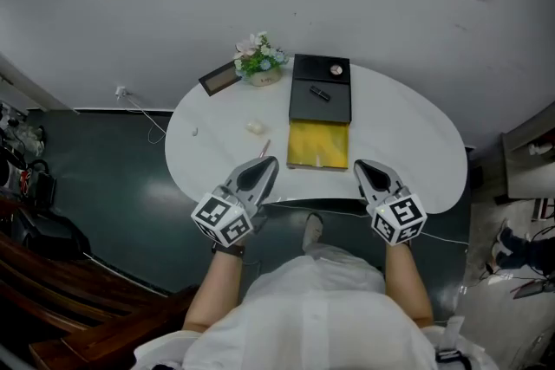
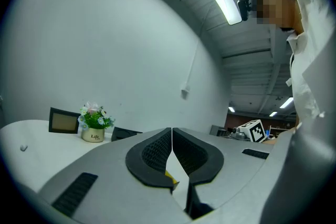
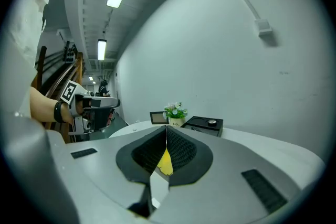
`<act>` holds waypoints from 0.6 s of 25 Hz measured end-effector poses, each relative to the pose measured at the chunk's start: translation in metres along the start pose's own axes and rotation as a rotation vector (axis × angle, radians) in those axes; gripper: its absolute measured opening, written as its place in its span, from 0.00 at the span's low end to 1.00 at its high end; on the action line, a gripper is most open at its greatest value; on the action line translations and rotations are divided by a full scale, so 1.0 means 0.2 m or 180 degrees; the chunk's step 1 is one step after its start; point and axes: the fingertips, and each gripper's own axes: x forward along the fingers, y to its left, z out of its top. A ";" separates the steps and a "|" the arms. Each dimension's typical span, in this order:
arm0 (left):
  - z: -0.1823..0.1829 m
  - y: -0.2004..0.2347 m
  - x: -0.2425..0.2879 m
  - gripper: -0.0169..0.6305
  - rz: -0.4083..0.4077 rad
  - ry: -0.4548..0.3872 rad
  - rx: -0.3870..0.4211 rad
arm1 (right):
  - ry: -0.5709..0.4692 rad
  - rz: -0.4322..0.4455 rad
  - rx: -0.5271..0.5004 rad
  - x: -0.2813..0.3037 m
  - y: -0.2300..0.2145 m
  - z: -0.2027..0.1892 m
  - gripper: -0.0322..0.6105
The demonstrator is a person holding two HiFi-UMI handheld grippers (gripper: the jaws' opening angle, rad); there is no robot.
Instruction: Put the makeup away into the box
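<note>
On the white table (image 1: 408, 134) lies a black box (image 1: 319, 91) with a yellow panel (image 1: 317, 145) in front of it. A small dark makeup stick (image 1: 319, 93) and a round piece (image 1: 336, 69) rest on the black box. A small white item (image 1: 255, 127) and a thin pink stick (image 1: 264, 148) lie left of the yellow panel. My left gripper (image 1: 270, 162) hovers at the table's near edge, jaws shut and empty (image 2: 171, 129). My right gripper (image 1: 360, 166) is level with it, right of the yellow panel, also shut and empty (image 3: 166, 127). The box (image 3: 206, 124) shows beyond the right jaws.
A flower pot (image 1: 260, 61) and a small picture frame (image 1: 218, 79) stand at the table's back left, against the wall. A tiny object (image 1: 194, 133) lies near the left rim. A cable runs along the dark floor at the left. Dark wooden furniture (image 1: 52, 290) fills the lower left.
</note>
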 end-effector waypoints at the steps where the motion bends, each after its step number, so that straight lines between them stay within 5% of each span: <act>1: 0.00 0.02 0.05 0.06 -0.0010 0.0020 0.0002 | 0.0002 -0.0010 0.0019 0.03 -0.04 0.00 0.06; 15: 0.10 -0.02 0.49 0.06 -0.0183 0.0248 0.0257 | -0.0088 -0.0054 0.0202 0.15 -0.44 0.10 0.06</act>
